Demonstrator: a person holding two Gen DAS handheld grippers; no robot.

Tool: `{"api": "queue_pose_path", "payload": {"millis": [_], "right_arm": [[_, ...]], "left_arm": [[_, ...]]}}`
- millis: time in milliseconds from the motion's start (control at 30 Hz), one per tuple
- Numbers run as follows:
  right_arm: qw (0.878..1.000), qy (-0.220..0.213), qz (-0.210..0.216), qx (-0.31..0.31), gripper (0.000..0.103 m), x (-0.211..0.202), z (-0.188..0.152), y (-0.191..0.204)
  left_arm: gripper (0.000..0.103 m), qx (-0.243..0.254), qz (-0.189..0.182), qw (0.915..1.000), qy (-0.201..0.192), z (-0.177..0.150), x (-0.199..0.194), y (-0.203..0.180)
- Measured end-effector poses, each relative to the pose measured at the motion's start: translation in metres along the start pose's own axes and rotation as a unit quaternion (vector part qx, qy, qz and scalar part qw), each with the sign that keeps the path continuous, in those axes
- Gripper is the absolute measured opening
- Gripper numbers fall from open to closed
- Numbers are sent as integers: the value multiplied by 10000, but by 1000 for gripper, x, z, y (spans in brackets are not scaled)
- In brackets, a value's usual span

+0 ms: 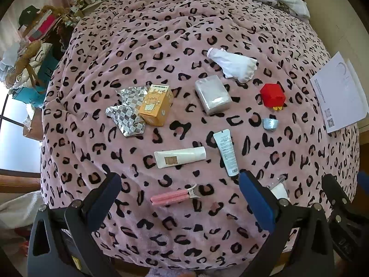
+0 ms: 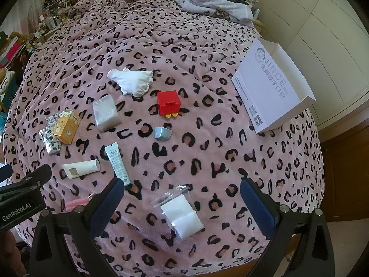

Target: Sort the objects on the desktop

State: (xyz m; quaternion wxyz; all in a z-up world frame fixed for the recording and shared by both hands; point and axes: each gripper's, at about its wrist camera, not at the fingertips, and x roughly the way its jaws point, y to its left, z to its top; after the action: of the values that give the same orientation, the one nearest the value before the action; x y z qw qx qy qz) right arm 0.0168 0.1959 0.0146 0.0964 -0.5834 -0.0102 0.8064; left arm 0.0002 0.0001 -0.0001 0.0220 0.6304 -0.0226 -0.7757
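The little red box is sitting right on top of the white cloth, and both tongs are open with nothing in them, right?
Not quite. The red box sits on the blanket beside the white cloth, not on top of it; the right wrist view shows this. Both the left tongs and right tongs are open and empty.

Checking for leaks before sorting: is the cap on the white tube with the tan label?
On. The white tube lies flat on the blanket with its cap seated at one end; no spill shows.
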Motion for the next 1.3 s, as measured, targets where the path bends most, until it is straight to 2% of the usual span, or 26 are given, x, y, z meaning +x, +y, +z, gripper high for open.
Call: {"api": "queue_pose_path", "payload": {"millis": [300,1300], "right_arm": [[10000,-8,3,-7,102,0,1,1],[10000,47,28,-40,102,1,2,1]], "left_arm": [[103,-74,-118,9999,56,-3,1,-2],[103,-73,-85,9999,106,0,2,1]]}}
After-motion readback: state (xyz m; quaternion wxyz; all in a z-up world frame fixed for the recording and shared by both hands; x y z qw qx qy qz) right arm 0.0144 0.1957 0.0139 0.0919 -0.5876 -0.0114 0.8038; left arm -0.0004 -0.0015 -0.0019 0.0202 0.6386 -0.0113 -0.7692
